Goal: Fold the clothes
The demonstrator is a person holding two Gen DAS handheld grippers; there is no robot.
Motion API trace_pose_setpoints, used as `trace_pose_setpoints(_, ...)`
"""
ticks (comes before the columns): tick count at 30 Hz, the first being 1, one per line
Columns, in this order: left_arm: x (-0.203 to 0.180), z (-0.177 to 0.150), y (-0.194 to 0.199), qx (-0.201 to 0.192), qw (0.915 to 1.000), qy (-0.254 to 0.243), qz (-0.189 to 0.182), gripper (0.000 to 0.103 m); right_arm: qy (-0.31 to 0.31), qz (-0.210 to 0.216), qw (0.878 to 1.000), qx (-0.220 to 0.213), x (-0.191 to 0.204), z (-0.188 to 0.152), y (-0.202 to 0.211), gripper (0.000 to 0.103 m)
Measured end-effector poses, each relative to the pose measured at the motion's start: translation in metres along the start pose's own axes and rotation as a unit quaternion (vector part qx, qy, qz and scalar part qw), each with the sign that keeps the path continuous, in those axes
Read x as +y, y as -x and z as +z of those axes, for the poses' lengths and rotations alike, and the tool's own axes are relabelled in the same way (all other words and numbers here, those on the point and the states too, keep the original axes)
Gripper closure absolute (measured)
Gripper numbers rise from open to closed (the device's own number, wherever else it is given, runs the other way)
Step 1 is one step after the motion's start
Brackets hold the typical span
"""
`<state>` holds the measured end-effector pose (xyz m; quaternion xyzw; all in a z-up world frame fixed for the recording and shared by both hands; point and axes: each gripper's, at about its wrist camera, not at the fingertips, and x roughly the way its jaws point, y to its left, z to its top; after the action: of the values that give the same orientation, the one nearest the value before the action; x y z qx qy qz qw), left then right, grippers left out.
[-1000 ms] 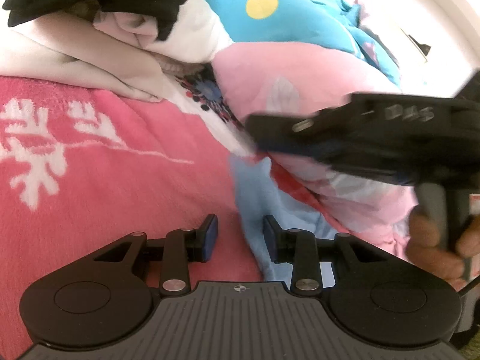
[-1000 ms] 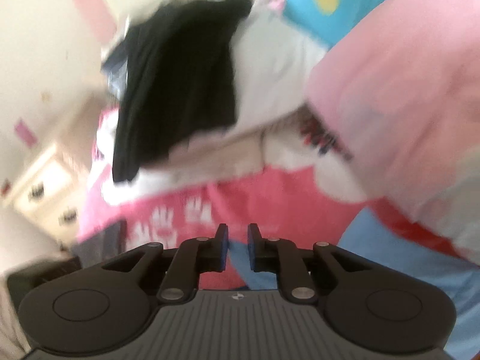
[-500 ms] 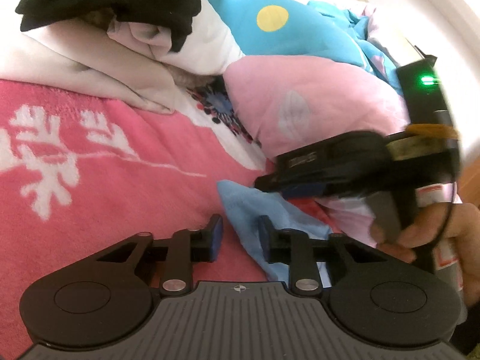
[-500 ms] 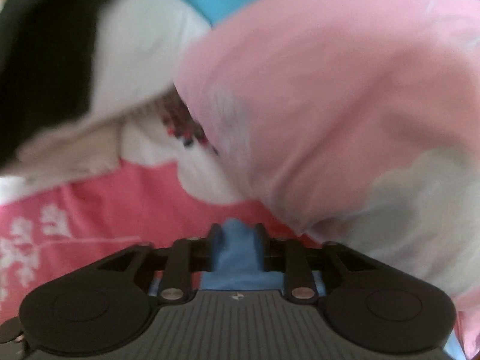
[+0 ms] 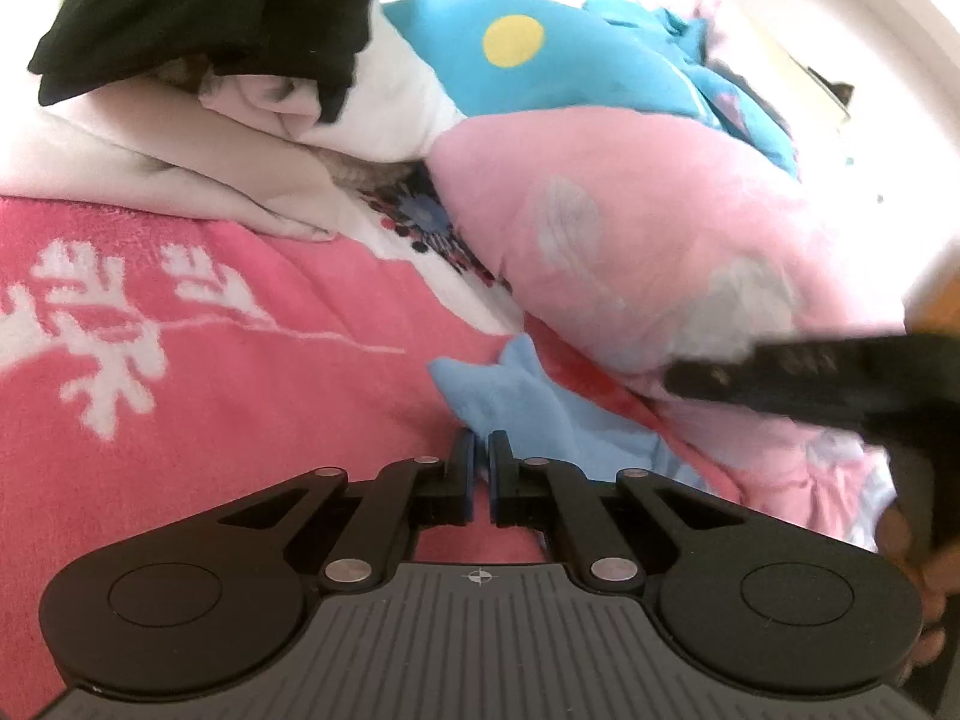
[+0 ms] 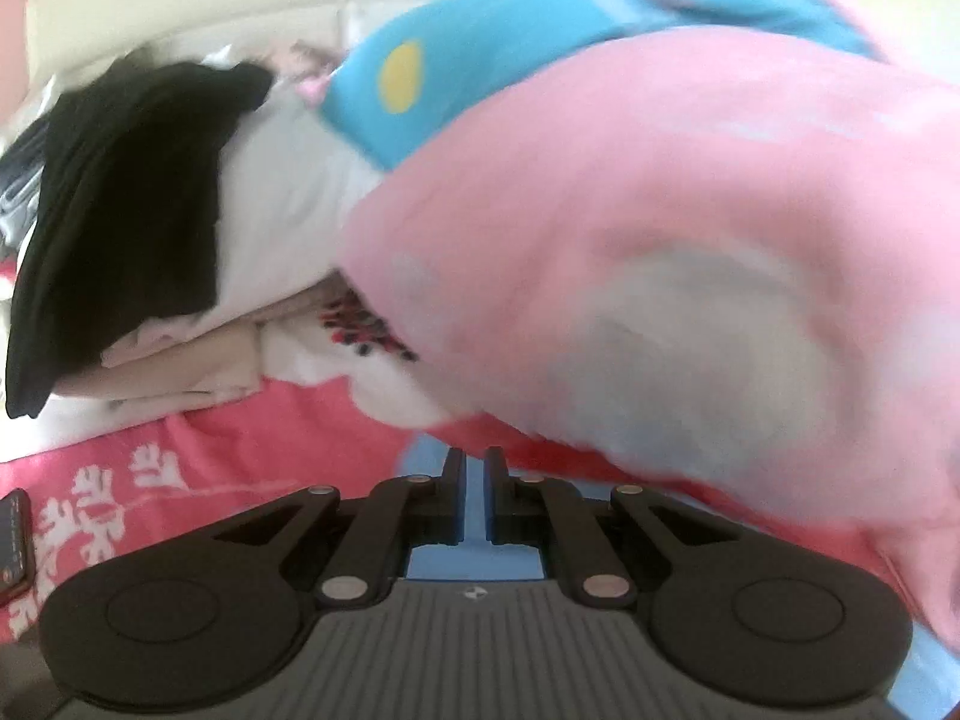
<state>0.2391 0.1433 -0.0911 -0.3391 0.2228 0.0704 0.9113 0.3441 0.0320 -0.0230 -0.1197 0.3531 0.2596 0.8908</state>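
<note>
A light blue garment [image 5: 522, 402] lies crumpled on the pink blanket [image 5: 240, 390], partly tucked under a puffy pink duvet [image 5: 630, 228]. My left gripper [image 5: 480, 450] is shut on the garment's near edge. In the right wrist view, my right gripper [image 6: 474, 462] is shut with the same light blue fabric [image 6: 474, 564] showing between its fingers, right at the duvet's lower edge [image 6: 600, 438]. In the left wrist view the right tool's black body [image 5: 840, 378] is blurred at the right, held by a hand [image 5: 912, 546].
A pile of clothes, with a black garment [image 5: 210, 12] over white and beige ones [image 5: 240, 180], sits at the back left. The pink and blue duvet fills the right. A dark phone [image 6: 12, 540] lies on the blanket at the far left.
Both grippers went from open to shut on the light blue garment. The right gripper swung away to the right in the left wrist view, and the garment's corner now lies flatter.
</note>
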Motion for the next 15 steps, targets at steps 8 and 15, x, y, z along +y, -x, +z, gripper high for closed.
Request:
trace_pose_setpoints(8, -0.022, -0.008, 0.007, -0.011, 0.9968, -0.079, -0.013, 0.1, -0.023, 0.015, 1.0, 0.003, -0.029, -0.02, 0.006, 0.091)
trace_pose_setpoints(15, -0.018, -0.007, 0.001, 0.002, 0.9977, -0.067, -0.01, 0.1, 0.086, 0.036, 0.994, 0.054, 0.024, 0.015, -0.05, 0.048)
